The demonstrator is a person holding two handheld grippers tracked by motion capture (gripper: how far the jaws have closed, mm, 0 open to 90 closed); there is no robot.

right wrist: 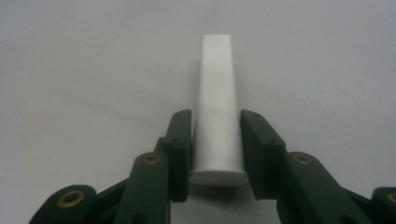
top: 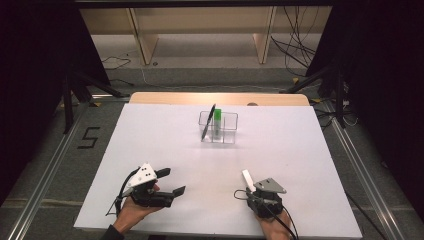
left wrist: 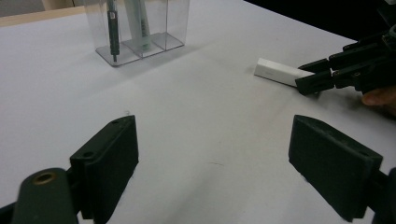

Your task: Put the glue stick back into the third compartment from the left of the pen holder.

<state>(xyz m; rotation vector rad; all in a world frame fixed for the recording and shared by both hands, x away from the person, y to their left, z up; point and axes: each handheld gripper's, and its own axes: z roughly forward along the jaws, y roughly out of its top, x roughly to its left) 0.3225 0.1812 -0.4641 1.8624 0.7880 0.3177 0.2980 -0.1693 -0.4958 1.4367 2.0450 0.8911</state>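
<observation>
On the white table (top: pixel 165 145), the right gripper (right wrist: pixel 217 140) has its two black jaws drawn in on either side of a white, flat-ended stick (right wrist: pixel 217 107), perhaps an eraser or a capped tube; the right gripper view shows the pads flush against its long sides near the rounded near end, with the far end reaching out past the jaw tips. The high view gives only the stick's free end (top: pixel 247 177), poking out toward the table's middle from beneath the grey plate, so the grip itself is hidden there. From the left gripper view the stick (left wrist: pixel 278 72) lies low on the table surface, its near end covered by the right gripper (left wrist: pixel 313 79). The left gripper (left wrist: pixel 212 163) stands wide open with nothing between its jaws, resting near the table's front edge (top: pixel 170 182). A clear plastic organiser (top: pixel 220 127) stands well apart at the far middle of the table, holding a dark pen (top: pixel 208 122) leaning in one compartment and a green-capped tube (top: pixel 218 120) beside it. In the left gripper view the organiser's top is cut off by the frame, and the green cap is out of sight.
</observation>
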